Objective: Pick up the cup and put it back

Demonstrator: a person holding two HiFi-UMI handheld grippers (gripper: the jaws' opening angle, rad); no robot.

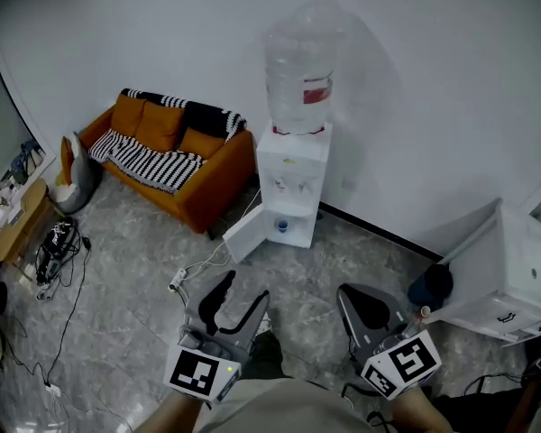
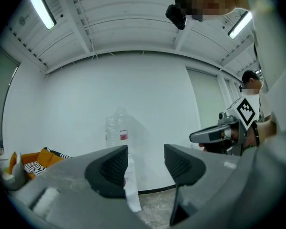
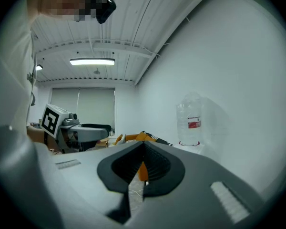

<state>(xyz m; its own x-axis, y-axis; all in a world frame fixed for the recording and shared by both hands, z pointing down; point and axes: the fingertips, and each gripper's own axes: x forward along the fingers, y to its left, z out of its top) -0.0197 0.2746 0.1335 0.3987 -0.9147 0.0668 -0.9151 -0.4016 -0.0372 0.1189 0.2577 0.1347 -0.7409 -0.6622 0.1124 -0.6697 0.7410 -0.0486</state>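
A white water dispenser (image 1: 291, 180) with a clear bottle (image 1: 299, 78) on top stands against the far wall. Its lower door (image 1: 245, 233) hangs open, and a small blue cup (image 1: 280, 226) sits inside that compartment. My left gripper (image 1: 243, 289) is held low at the near left, open and empty, pointing level toward the dispenser. In the left gripper view the dispenser (image 2: 129, 187) shows between the parted jaws of the left gripper (image 2: 145, 163). My right gripper (image 1: 350, 292) is at the near right, its jaws shut with nothing between them; the right gripper (image 3: 142, 168) points left of the bottle (image 3: 190, 120).
An orange sofa (image 1: 176, 156) with a striped blanket stands left of the dispenser. A white cabinet (image 1: 514, 278) is at the right, with a dark round object (image 1: 430, 287) beside it. Cables and a power strip (image 1: 176, 283) lie on the grey floor.
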